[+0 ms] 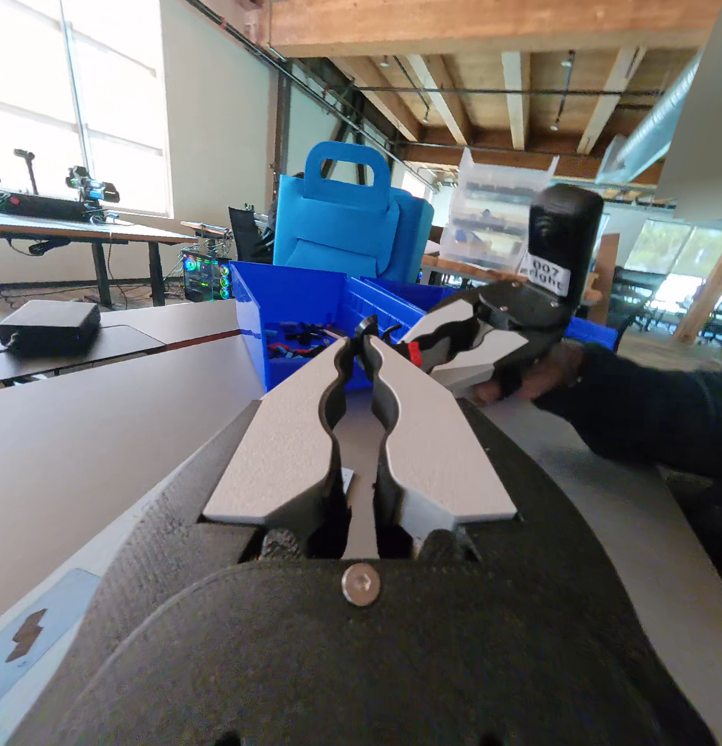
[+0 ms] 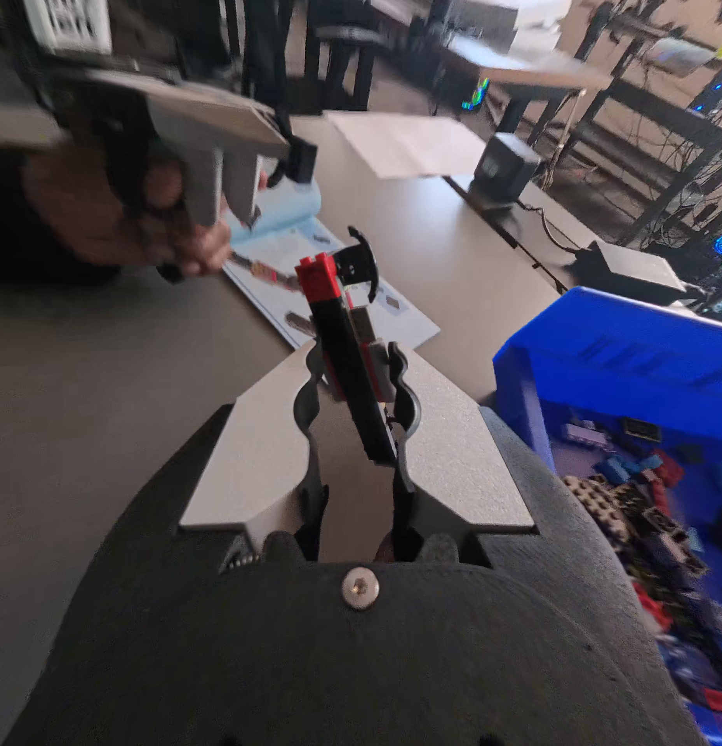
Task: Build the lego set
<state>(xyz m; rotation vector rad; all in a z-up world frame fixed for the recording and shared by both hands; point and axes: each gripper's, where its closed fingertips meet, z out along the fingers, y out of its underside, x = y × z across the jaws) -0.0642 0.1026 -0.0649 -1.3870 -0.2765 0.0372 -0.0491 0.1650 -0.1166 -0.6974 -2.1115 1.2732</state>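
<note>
**Both claws loaded, bins crowding the right**

Your grey table point(image 2: 109, 363) fills the lower left of the right wrist view. The blue bin point(image 2: 617, 363) of loose bricks point(image 2: 633, 504) sits at the right edge, just beside your right gripper point(image 2: 353, 363). The instruction booklet point(image 2: 351, 306) lies open at centre, under the held work. A light-blue bag point(image 1: 343, 226) stands behind the bins in the left wrist view.

Your right gripper is clamped on the black-and-red lego assembly point(image 2: 343, 355), which sticks up past the fingertips and carries a black curved piece at its top. Your left gripper point(image 1: 357, 347) pinches a small black curved piece point(image 1: 365, 327) at centre frame, just in front of the bin.
</note>
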